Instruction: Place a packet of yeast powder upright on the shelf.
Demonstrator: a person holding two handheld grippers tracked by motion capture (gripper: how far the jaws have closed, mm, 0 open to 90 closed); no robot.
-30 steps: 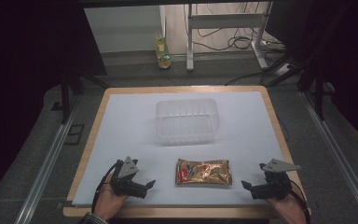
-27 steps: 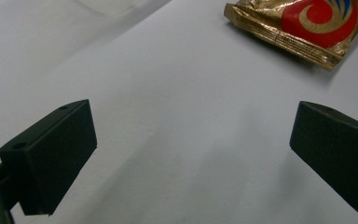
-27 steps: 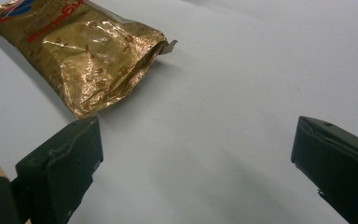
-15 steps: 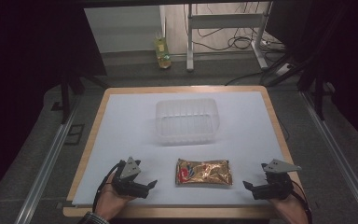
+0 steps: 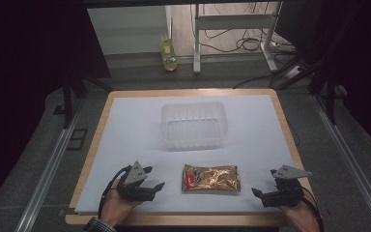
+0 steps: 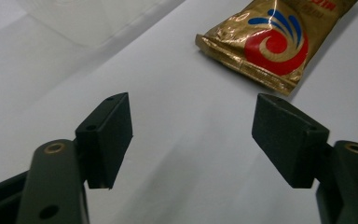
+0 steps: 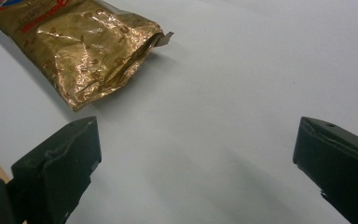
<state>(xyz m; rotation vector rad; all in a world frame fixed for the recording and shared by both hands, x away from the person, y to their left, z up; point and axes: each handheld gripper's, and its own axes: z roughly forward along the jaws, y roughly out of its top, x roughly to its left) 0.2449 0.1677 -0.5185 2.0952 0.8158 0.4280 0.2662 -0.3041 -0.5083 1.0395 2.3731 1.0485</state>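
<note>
A gold foil snack packet (image 5: 210, 178) with a red and blue swirl lies flat on the white sheet near the front edge. Behind it stands a clear plastic container (image 5: 194, 124), empty as far as I can see. My left gripper (image 5: 155, 177) rests left of the packet, pointing toward it. Its jaws have just been closing, they still stand apart, and nothing is between them. In the left gripper view the packet (image 6: 272, 42) lies beyond the gripper (image 6: 196, 135). My right gripper (image 5: 263, 182) sits right of the packet, open and empty. In the right gripper view the gripper (image 7: 198, 158) has the packet's crimped end (image 7: 79, 46) ahead of it.
The white sheet covers a wooden table (image 5: 188, 92). On the floor beyond the table are a yellow-green bottle (image 5: 168, 53), a metal stand's legs (image 5: 232, 21) and cables. Metal rails run along both sides of the table.
The left gripper's jaws have drawn closer together and the hand has shifted slightly. The right gripper, packet and container have not moved.
</note>
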